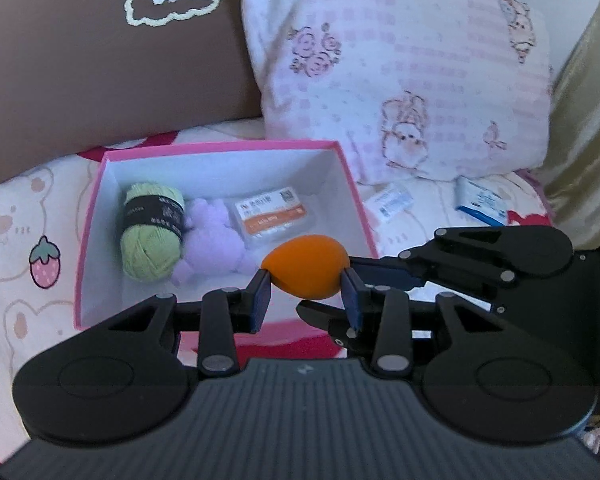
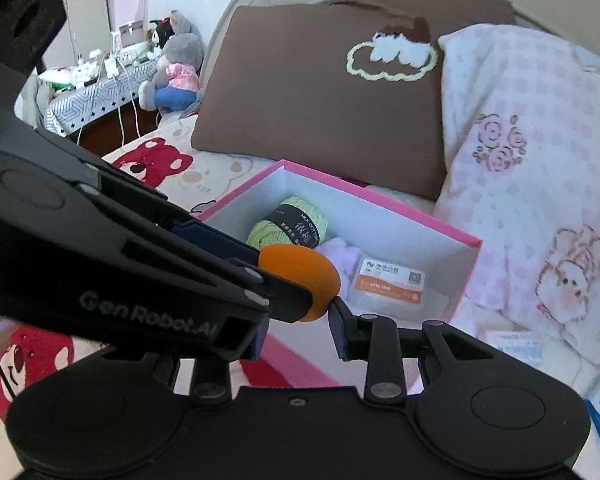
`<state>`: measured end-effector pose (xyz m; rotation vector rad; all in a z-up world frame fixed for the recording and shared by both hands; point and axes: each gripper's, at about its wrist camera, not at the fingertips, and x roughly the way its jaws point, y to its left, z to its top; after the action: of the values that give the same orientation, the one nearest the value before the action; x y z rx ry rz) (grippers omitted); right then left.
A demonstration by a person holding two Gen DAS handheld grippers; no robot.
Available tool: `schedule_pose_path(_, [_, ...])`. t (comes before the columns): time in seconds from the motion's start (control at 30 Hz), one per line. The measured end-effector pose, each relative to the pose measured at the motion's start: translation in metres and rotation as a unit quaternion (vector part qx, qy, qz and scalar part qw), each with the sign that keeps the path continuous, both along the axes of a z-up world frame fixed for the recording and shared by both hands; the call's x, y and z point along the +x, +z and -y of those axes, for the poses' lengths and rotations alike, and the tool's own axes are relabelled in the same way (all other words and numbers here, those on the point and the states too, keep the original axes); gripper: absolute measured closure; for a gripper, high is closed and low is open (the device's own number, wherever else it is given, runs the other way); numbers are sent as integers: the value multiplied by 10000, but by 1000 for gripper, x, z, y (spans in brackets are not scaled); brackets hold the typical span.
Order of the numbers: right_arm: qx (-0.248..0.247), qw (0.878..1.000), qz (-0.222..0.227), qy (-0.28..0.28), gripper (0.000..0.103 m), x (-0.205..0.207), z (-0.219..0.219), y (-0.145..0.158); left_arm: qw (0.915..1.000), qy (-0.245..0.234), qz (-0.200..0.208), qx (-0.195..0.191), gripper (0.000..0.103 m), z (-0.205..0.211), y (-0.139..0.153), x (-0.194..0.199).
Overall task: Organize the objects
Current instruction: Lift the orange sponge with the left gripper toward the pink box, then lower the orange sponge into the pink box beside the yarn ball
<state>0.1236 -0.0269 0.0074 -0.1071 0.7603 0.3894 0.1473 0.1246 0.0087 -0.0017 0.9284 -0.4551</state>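
Note:
An orange egg-shaped sponge hangs over the near edge of an open pink box on the bed. My left gripper is shut on it, a blue pad pressing each side. My right gripper is shut on the same sponge; its fingers reach in from the right, crossing the left ones. In the right wrist view the left gripper's fingers hide my left pad. Inside the box lie a green yarn ball, a purple plush and a clear orange-labelled packet.
A brown pillow and a pink patterned pillow lean behind the box. Two small packets lie on the printed bedsheet to the right. A bedside table with plush toys stands far left.

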Motion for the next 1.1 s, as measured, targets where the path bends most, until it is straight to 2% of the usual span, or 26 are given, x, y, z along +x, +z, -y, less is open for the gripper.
schedule_pose_path(0.23, [-18, 9994, -230, 274, 66, 48, 5, -11, 9986, 293, -310, -313, 67, -11, -19, 46])
schedule_pose_path(0.33, [150, 9986, -391, 331, 66, 72, 10, -17, 9979, 406, -370, -343, 67, -15, -26, 66])
schedule_pose_path(0.43, [123, 9980, -444, 438, 66, 93, 9, -26, 9966, 533, -501, -371, 67, -20, -35, 87])
schedule_pose_path(0.73, [196, 9933, -965, 599, 67, 151, 1, -58, 9914, 866, -924, -326, 67, -32, -73, 139])
schedule_pose_path(0.93, [122, 9895, -1341, 525, 67, 174, -7, -83, 9884, 978, -1131, -276, 67, -33, -102, 161])
schedule_pose_path(1.1, [332, 9846, -1694, 285, 67, 189, 2, -97, 9845, 1093, -1305, -423, 67, -33, -118, 174])
